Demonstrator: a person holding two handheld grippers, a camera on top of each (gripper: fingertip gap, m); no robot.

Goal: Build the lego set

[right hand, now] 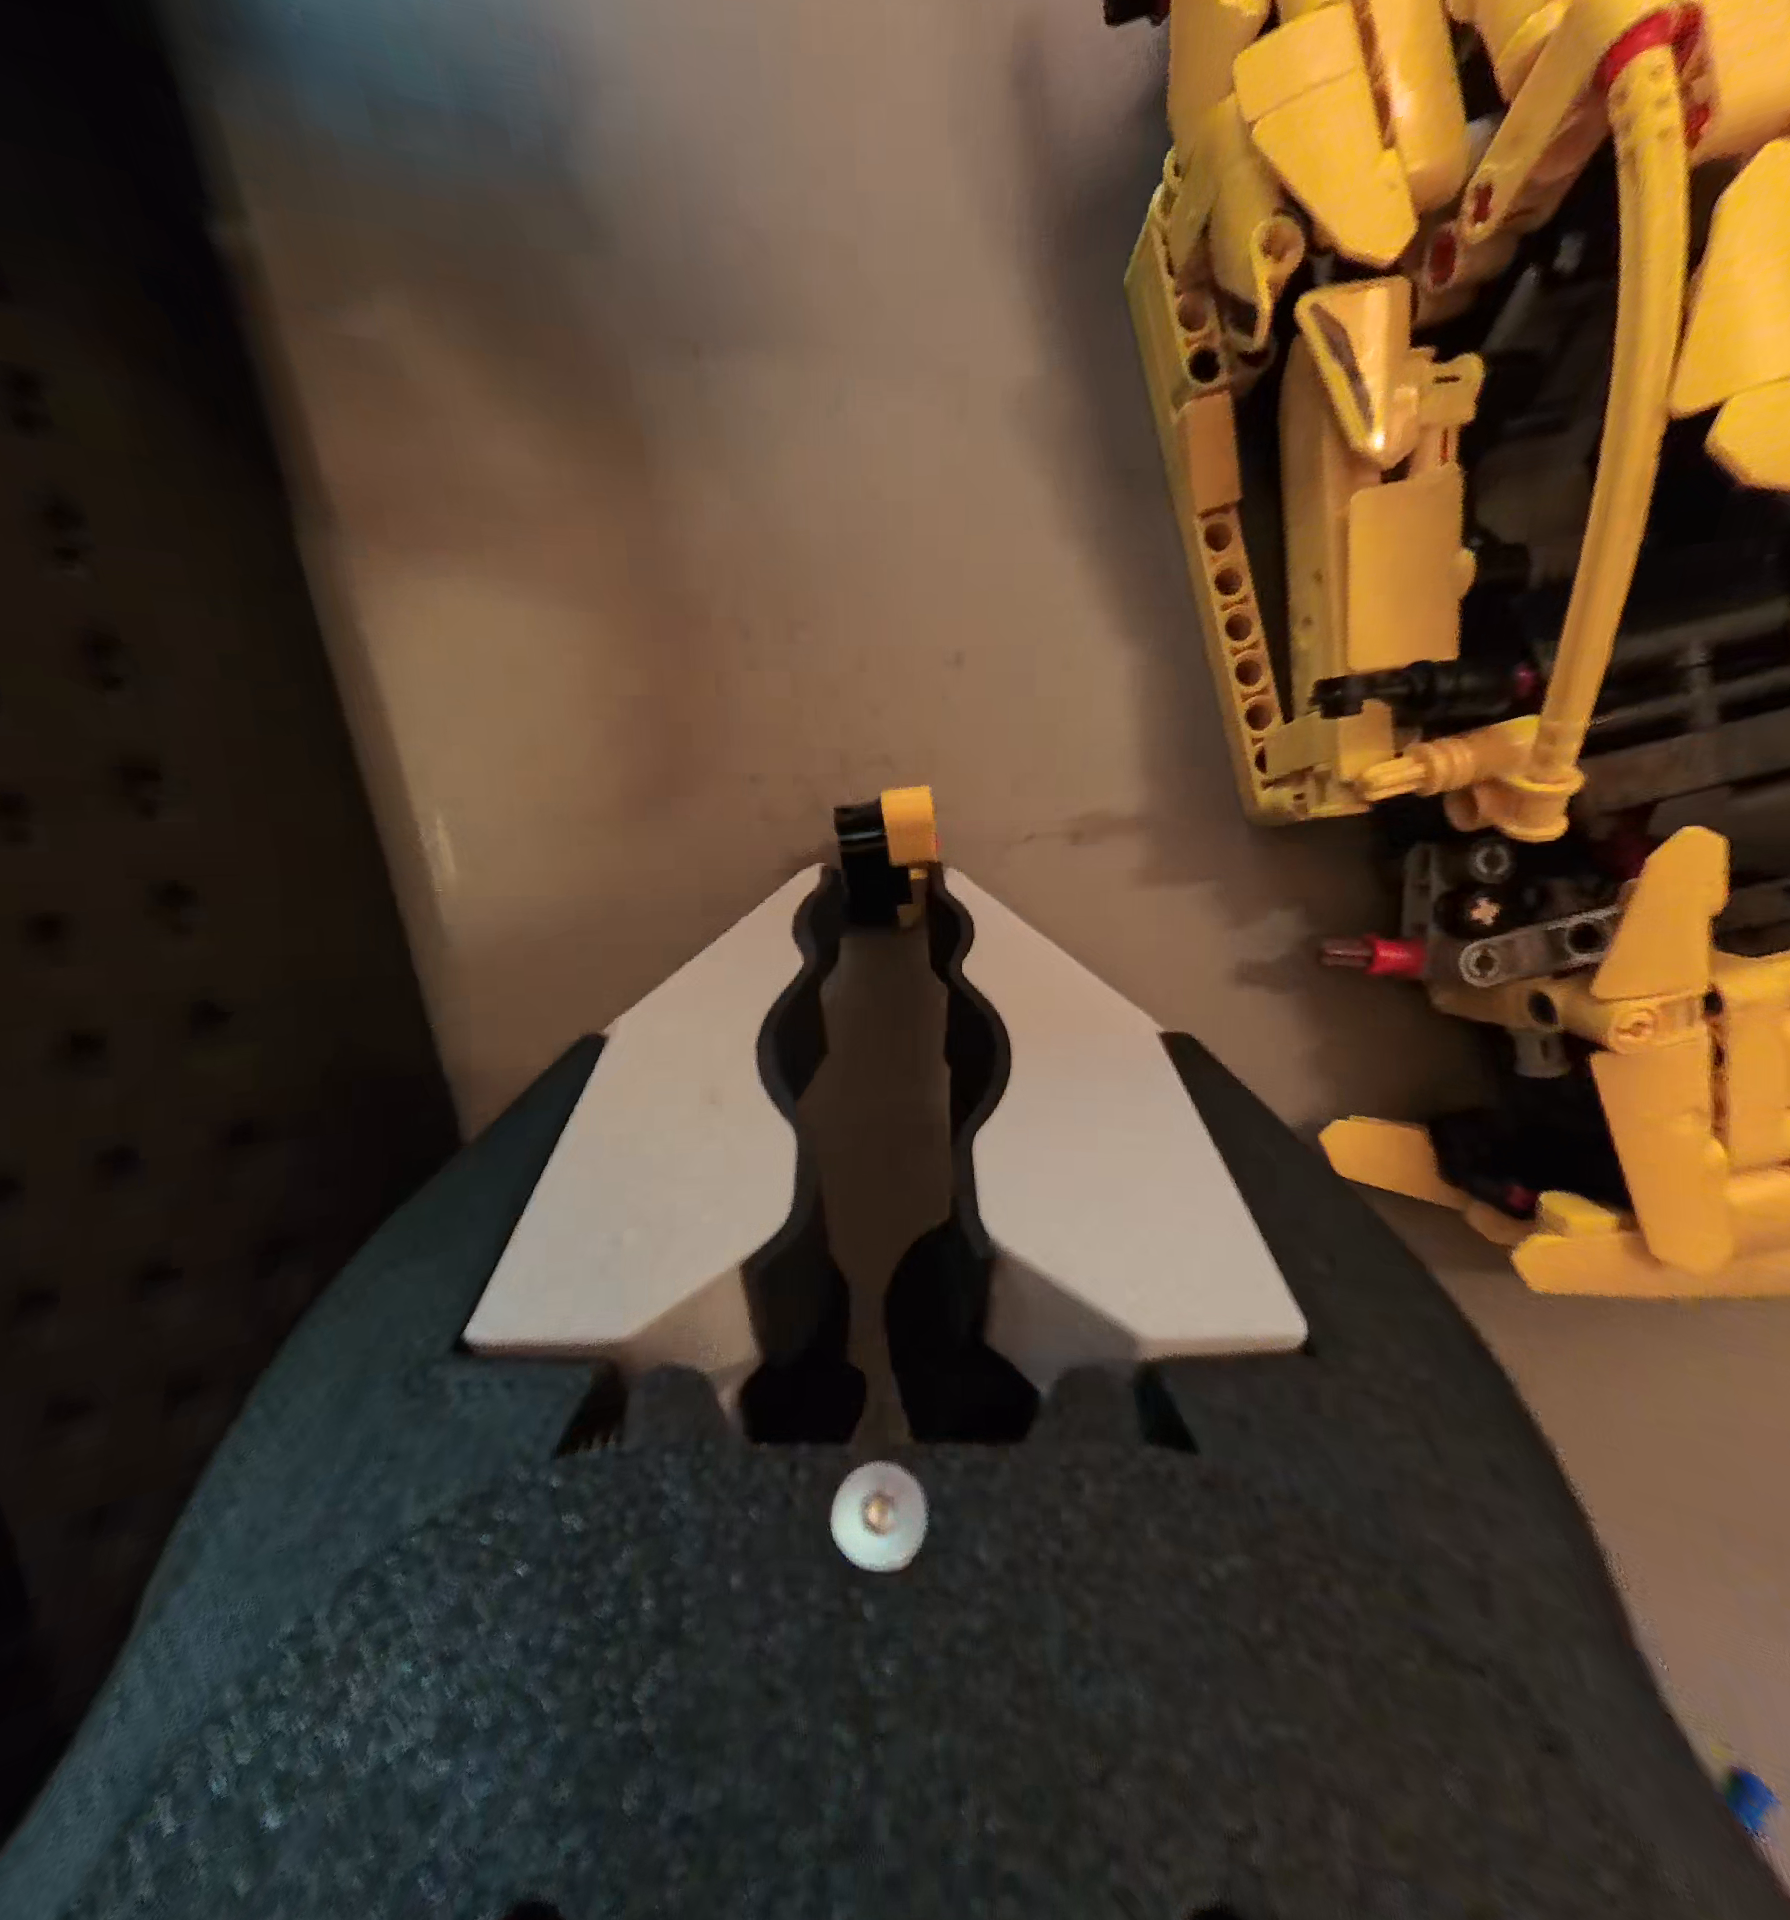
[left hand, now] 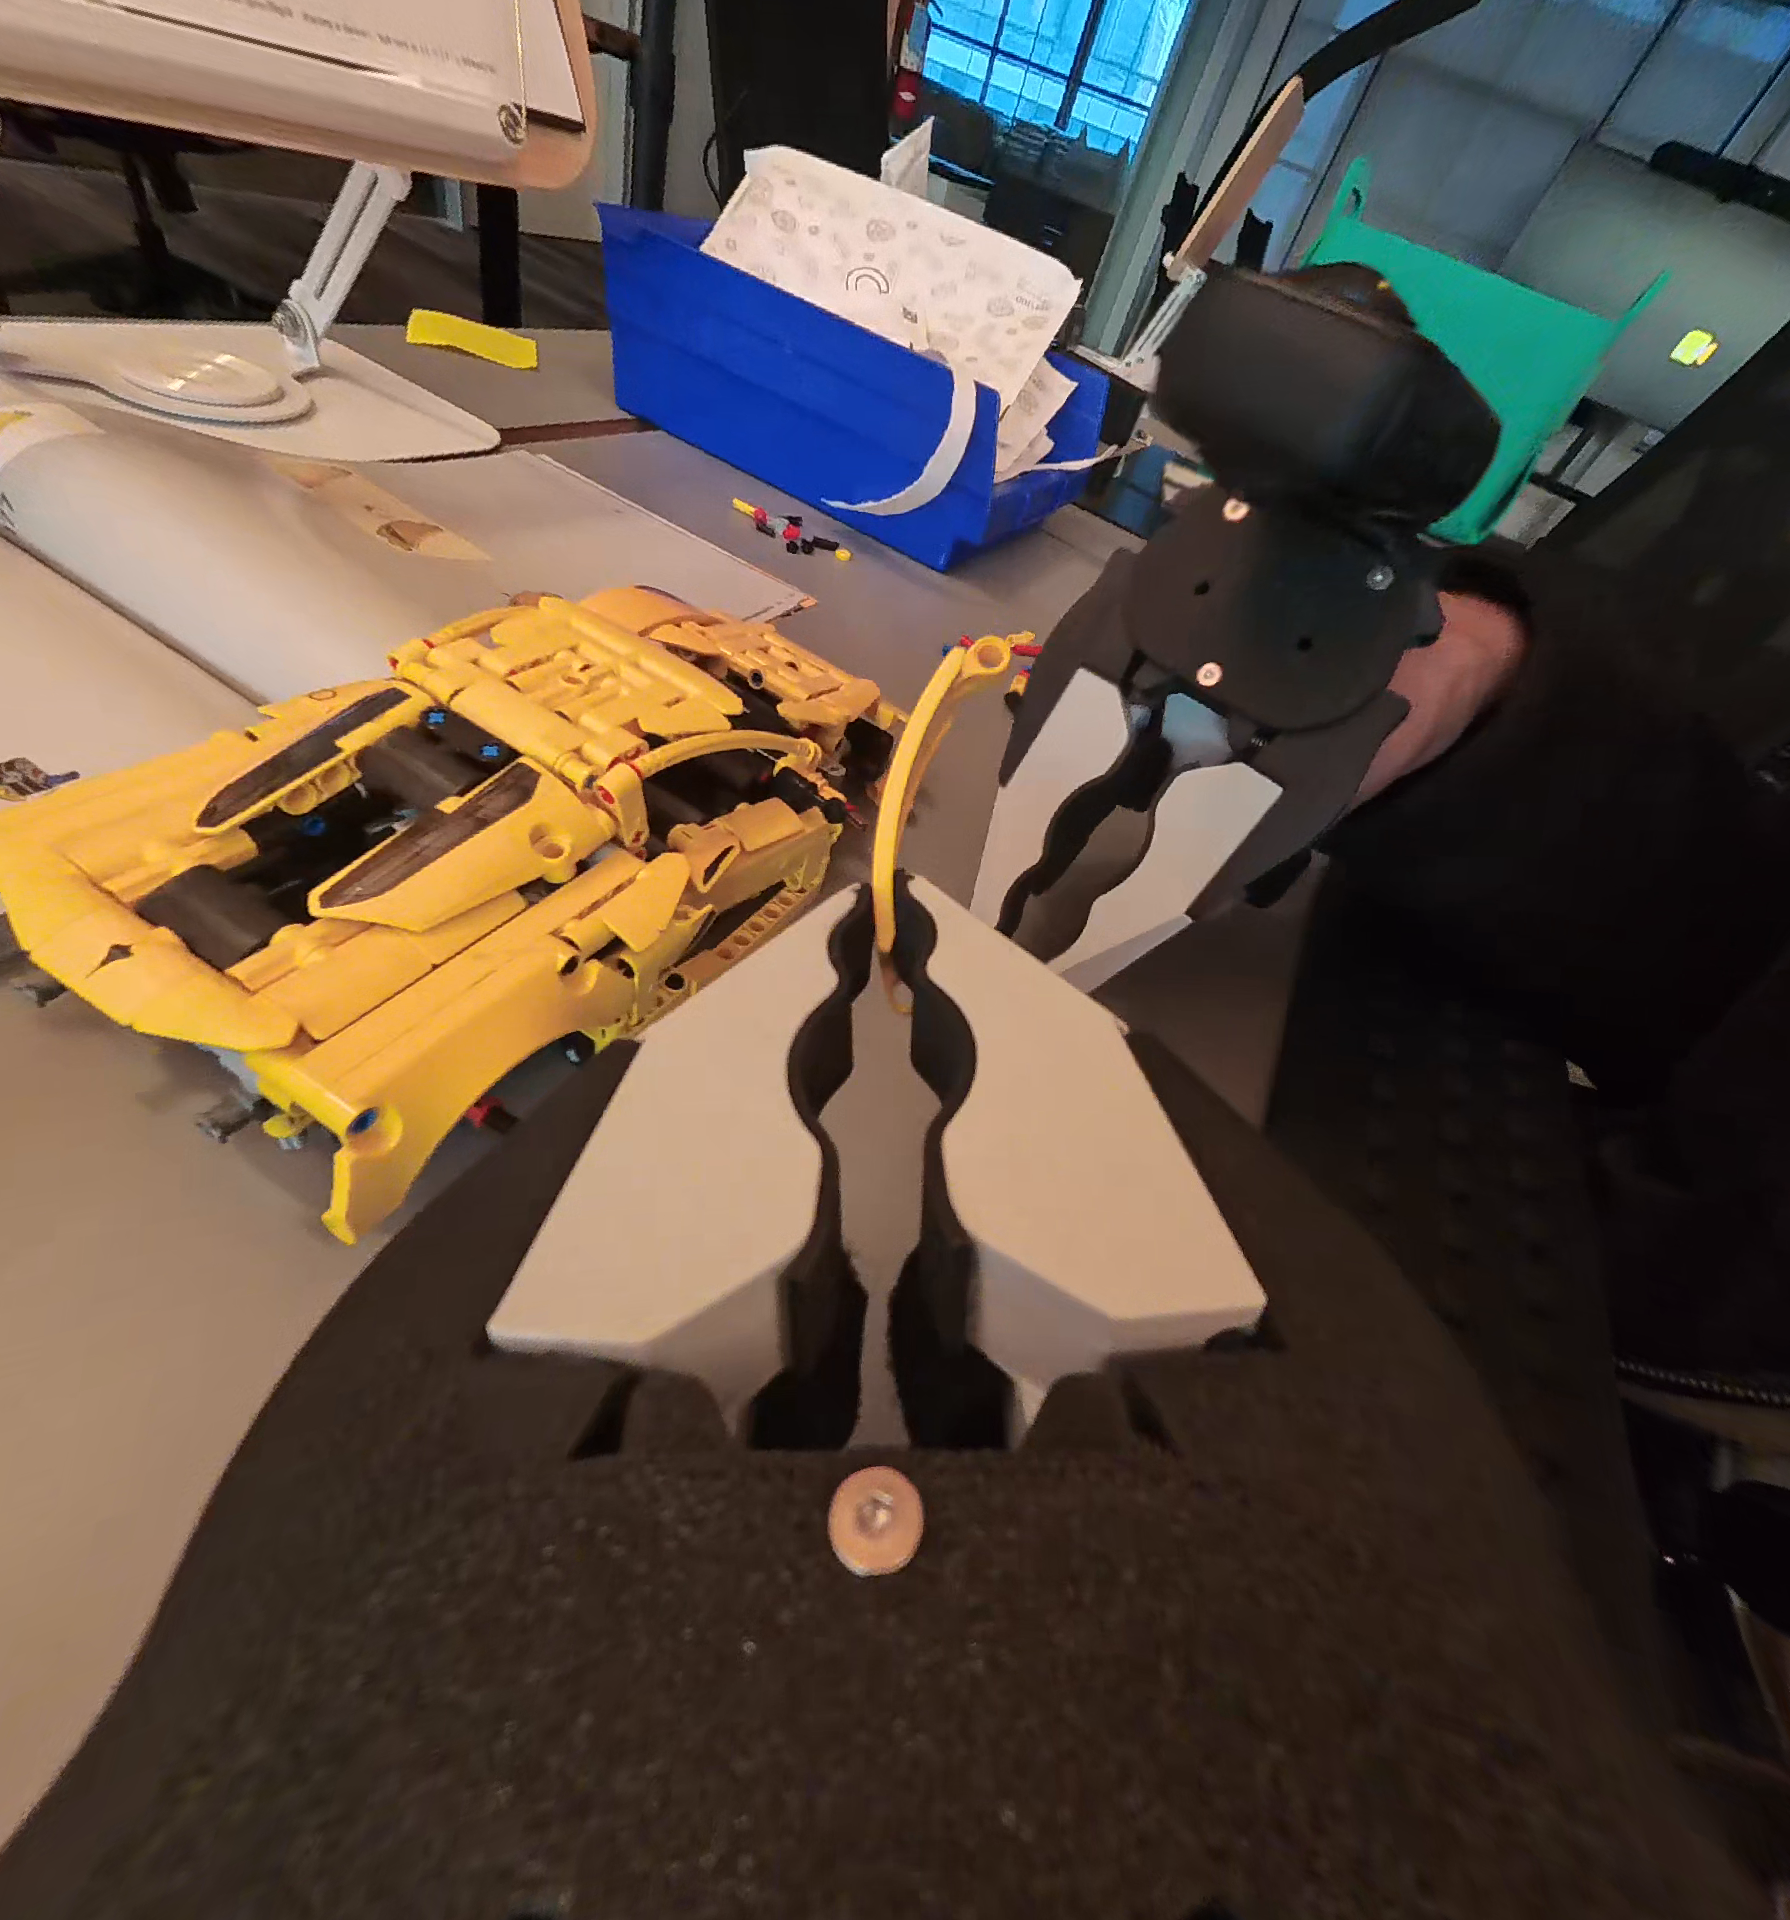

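A large yellow lego car (left hand: 434, 862) lies on the grey table, left of centre in the left wrist view; its side fills the upper right of the right wrist view (right hand: 1556, 582). My left gripper (left hand: 886, 914) is shut on a long curved yellow lego hose piece (left hand: 922, 769) that rises from its fingertips, with a connector at its top end. My right gripper (right hand: 886, 883) is shut on a small yellow and black lego connector (right hand: 896, 842) at its fingertips, above bare table. The right gripper also shows in the left wrist view (left hand: 1026, 914), just right of the left one.
A blue bin (left hand: 808, 395) with papers stands at the back. Several small loose lego pins (left hand: 792, 528) lie in front of it. A white stand (left hand: 216, 384) with a board and a paper sheet (left hand: 247, 540) are at the back left. A person's arm (left hand: 1493, 831) is at right. Left tips to right tips: about 11 centimeters.
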